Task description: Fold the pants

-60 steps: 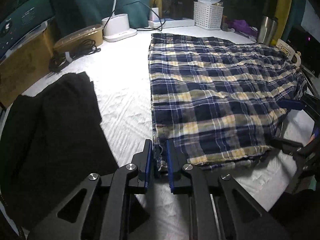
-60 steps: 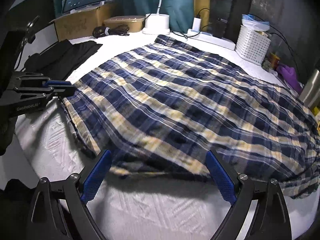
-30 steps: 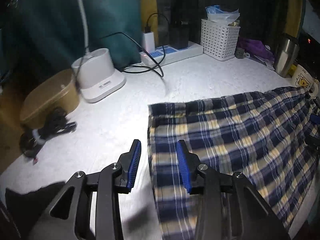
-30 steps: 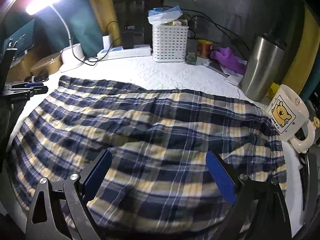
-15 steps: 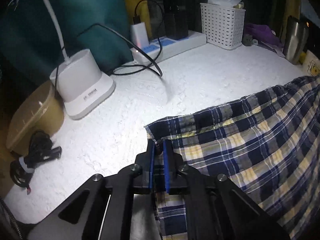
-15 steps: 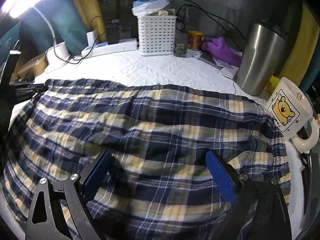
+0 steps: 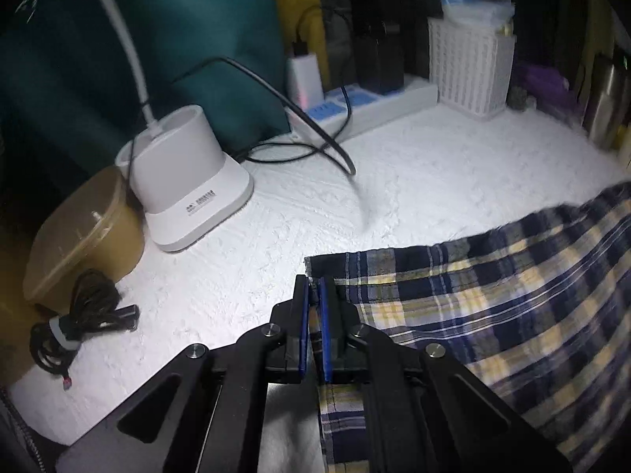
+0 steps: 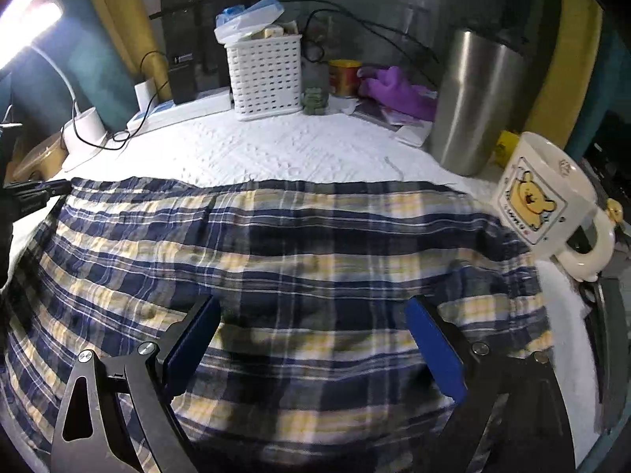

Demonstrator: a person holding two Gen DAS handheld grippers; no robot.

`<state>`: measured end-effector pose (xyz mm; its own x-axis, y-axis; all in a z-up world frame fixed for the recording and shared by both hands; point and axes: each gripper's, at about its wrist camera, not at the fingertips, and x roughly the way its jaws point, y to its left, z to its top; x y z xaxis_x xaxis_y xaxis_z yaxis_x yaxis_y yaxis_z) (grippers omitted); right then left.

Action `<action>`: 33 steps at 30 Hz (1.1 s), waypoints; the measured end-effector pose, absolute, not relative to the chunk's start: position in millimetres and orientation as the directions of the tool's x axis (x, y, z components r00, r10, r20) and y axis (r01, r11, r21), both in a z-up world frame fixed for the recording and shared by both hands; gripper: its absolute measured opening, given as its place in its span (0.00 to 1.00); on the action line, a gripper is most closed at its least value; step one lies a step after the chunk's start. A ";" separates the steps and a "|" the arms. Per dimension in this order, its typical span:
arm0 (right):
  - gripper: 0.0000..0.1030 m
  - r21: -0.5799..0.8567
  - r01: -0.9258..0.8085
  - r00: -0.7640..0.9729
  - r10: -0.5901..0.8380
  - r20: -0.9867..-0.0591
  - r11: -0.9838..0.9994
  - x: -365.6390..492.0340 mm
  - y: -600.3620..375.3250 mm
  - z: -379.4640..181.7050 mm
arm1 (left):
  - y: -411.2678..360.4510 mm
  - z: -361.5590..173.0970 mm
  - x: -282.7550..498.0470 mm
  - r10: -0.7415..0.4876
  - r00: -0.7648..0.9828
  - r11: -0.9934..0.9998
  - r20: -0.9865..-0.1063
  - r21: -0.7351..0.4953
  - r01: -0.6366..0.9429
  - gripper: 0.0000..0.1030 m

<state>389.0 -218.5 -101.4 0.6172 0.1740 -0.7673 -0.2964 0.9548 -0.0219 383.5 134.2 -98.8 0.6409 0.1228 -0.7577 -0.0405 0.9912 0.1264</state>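
Pants: the checked blue, yellow and white pants (image 8: pixel 299 260) lie spread out flat on the white counter (image 8: pixel 299 149); in the right wrist view they fill the lower half, from 9 o'clock to 3 o'clock
Left tongs: the left tongs (image 7: pixel 312 287) are clenched on the corner of the pants, at the far left edge of the cloth; a thin strip of cloth shows between the two blue pads
Right tongs: the right tongs (image 8: pixel 313 315) are released, blue pads wide apart, just over the middle of the pants; I cannot tell if they touch the cloth
Lamp: the white lamp base (image 7: pixel 185 181) sits at 10 o'clock from the left tongs
Basket: a white basket (image 8: pixel 266 75) stands at 12 o'clock, past the far edge of the pants
Mug: a bear mug (image 8: pixel 548 201) is at 2 o'clock, just beside the right edge of the pants
Steel cup: a tall steel cup (image 8: pixel 477 98) stands behind the mug
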 end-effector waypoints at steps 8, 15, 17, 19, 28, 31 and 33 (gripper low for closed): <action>0.93 -0.022 -0.278 0.649 0.170 -0.742 0.960 368.5 -227.9 -84.6 | 126.1 -72.0 341.9 0.110 0.657 0.994 -0.746 0.100 -0.052 0.05; 0.93 -0.020 -0.273 0.668 0.174 -0.723 0.962 346.0 -234.6 -72.0 | 110.8 -63.7 303.6 0.063 0.681 0.998 -0.730 0.036 -0.053 0.43; 0.93 -0.019 -0.271 0.673 0.175 -0.718 0.962 339.6 -237.5 -68.4 | 104.1 -61.8 293.8 0.046 0.687 0.999 -0.725 0.023 -0.042 0.44; 0.93 -0.016 -0.270 0.677 0.178 -0.714 0.963 334.5 -240.4 -65.2 | 96.6 -60.7 285.7 0.027 0.687 0.999 -0.726 0.009 -0.030 0.44; 0.93 0.032 -0.255 0.679 0.202 -0.705 0.966 310.2 -266.7 -59.3 | 64.5 -55.8 243.0 -0.023 0.695 0.999 -0.718 -0.042 -0.010 0.46; 0.93 0.053 -0.247 0.666 0.210 -0.716 0.967 303.6 -278.1 -65.3 | 56.0 -56.5 230.4 -0.016 0.695 0.999 -0.718 -0.032 -0.010 0.46; 0.93 0.070 -0.244 0.651 0.217 -0.727 0.967 299.2 -286.0 -73.1 | 52.7 -58.2 223.1 -0.008 0.694 1.000 -0.720 -0.026 -0.014 0.46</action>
